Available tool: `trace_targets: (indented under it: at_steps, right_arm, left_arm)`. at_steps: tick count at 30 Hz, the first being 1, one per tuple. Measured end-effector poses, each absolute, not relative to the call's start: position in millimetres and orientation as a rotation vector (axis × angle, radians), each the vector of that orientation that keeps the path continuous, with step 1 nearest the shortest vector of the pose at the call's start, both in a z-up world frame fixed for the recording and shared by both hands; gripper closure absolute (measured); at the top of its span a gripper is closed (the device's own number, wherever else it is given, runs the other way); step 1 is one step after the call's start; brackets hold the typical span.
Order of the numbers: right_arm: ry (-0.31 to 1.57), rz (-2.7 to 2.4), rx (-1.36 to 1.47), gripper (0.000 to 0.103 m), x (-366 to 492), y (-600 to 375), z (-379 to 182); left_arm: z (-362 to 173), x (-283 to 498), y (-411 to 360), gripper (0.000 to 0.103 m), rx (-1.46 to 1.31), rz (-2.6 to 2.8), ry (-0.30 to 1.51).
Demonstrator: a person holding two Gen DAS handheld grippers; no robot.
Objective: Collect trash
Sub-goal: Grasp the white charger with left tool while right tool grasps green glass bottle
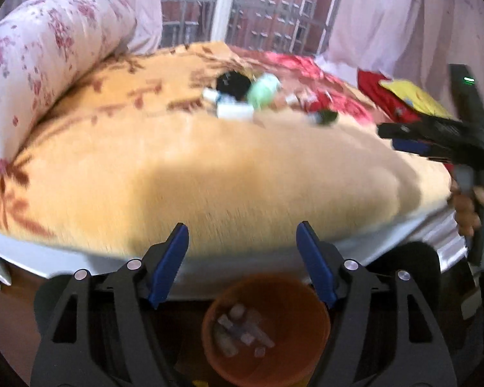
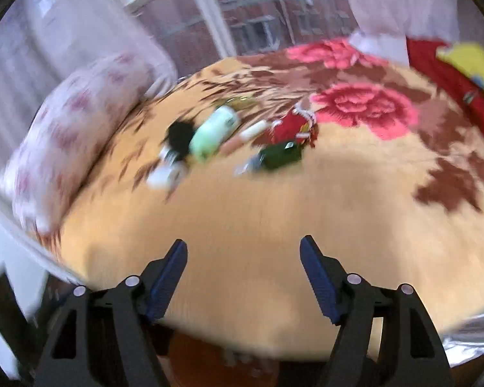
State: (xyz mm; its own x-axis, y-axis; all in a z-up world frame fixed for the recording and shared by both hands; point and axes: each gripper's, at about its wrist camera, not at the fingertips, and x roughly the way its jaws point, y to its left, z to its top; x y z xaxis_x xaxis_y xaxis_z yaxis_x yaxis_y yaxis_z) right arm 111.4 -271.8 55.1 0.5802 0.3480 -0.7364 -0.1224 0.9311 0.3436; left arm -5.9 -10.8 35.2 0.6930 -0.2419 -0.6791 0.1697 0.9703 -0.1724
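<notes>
Blurred trash (image 2: 229, 138) on blanket (image 2: 274, 213) — both grippers (image 1: 242, 245) (image 2: 243, 258) spread, holding nothing.

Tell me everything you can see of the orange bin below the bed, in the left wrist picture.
The orange bin is a round, open-topped bucket, plastic by its look, standing upright on the dark floor in front of the bed's white edge. It sits directly under the open left gripper, not touching it. Inside lie several small pale, blurred scraps of trash at the bottom. Its lower part is cut off by the picture's edge.
</notes>
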Motion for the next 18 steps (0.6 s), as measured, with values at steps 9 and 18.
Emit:
trace_targets:
  at_steps: [9, 18]
  right_arm:
    - [1.105, 0.145, 0.576, 0.04, 239.0, -283.2, 19.4]
    - [1.194, 0.021, 0.582, 0.067, 292.1, -266.4, -12.8]
  left_arm:
    - [43.9, 24.2, 1.3, 0.035, -0.117, -0.199, 0.739]
    - [40.1, 42.8, 12.0, 0.035, -0.144, -0.209, 0.753]
